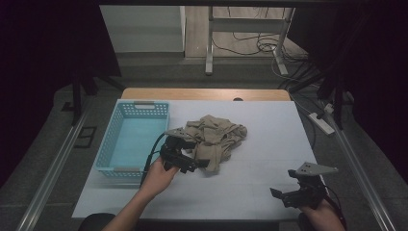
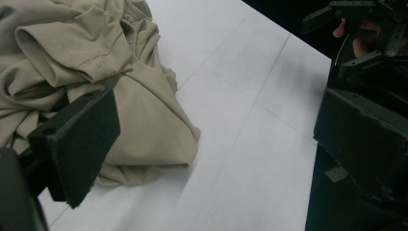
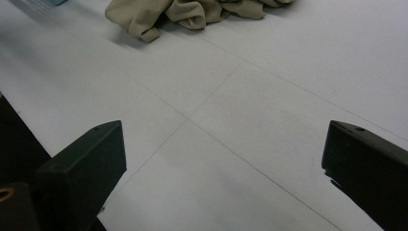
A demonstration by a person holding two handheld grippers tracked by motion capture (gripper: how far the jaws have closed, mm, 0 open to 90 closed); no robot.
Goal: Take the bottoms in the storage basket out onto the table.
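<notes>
Spread left tongs (image 1: 204, 163) reach the crumpled beige shirt (image 1: 216, 134), seemingly untouching; right tongs (image 1: 281, 195) gape, shirt partly cropped.

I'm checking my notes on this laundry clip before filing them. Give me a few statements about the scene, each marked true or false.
1. The beige garment lies crumpled on the table. True.
2. The garment is inside the blue basket. False: it lies to the right of the basket, on the table.
3. The left gripper is at the garment's near edge, jaws open. True.
4. The right gripper grips the garment. False: it is open, apart from it, near the table's front right.
</notes>
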